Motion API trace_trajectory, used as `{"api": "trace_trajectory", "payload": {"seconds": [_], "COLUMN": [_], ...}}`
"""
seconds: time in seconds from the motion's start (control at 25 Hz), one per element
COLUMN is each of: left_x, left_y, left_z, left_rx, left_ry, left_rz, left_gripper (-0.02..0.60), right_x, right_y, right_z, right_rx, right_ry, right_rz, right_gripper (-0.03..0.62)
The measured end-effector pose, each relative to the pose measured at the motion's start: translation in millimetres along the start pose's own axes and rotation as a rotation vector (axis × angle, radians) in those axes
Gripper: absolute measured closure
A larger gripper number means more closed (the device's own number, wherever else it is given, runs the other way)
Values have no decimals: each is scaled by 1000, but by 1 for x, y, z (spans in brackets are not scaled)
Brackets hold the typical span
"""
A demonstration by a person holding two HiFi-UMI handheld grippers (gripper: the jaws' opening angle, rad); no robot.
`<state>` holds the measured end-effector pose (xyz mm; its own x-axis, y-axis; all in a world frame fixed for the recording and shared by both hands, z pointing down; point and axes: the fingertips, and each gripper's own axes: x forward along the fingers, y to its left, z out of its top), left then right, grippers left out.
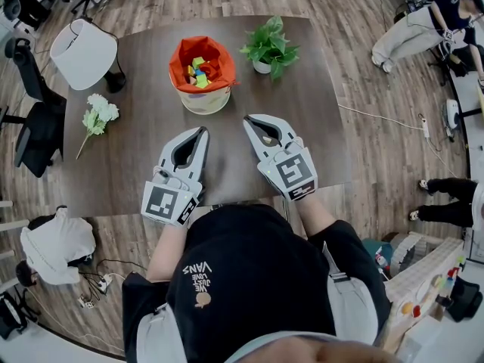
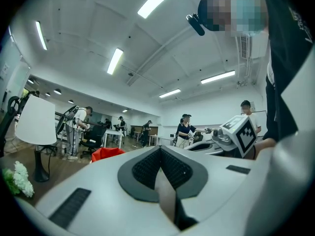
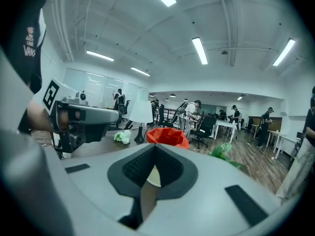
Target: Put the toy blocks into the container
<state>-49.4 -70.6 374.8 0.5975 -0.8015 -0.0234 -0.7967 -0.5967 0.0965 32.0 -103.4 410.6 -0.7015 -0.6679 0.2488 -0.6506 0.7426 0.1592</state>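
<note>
The container point(image 1: 201, 72), a round white tub lined with orange cloth, stands at the back middle of the dark table point(image 1: 136, 157), with several coloured toy blocks point(image 1: 198, 72) inside it. My left gripper point(image 1: 203, 131) rests on the table in front of it, jaws shut and empty. Just to its right lies my right gripper point(image 1: 247, 119), also shut with nothing in it. Both tips point toward the container, a short way off. In the right gripper view the orange container point(image 3: 166, 135) shows beyond the closed jaws; in the left gripper view only the container's orange edge point(image 2: 106, 154) peeks out.
A white lamp point(image 1: 85, 54) stands at the table's back left, white flowers point(image 1: 97, 114) lie at the left, and a potted green plant point(image 1: 269, 49) stands right of the container. Office chairs point(image 1: 34, 116) stand at the left. People sit or stand around on the wooden floor.
</note>
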Motion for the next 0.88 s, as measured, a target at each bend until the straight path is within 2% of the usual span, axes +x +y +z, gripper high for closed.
{"api": "trace_trajectory", "payload": {"seconds": [0.36, 0.88], "left_x": [7, 33], "left_y": [-8, -35], "left_z": [-4, -10], "left_rx": [-4, -12], "left_ry": [15, 29], "left_rz": [-39, -153], "left_gripper": [571, 571], "right_x": [-10, -36], "right_y": [-11, -38], "right_z": [-4, -24], "right_rx": [5, 16], "right_ry": [8, 45], "right_rz": [-41, -139], "right_gripper": [577, 577]}}
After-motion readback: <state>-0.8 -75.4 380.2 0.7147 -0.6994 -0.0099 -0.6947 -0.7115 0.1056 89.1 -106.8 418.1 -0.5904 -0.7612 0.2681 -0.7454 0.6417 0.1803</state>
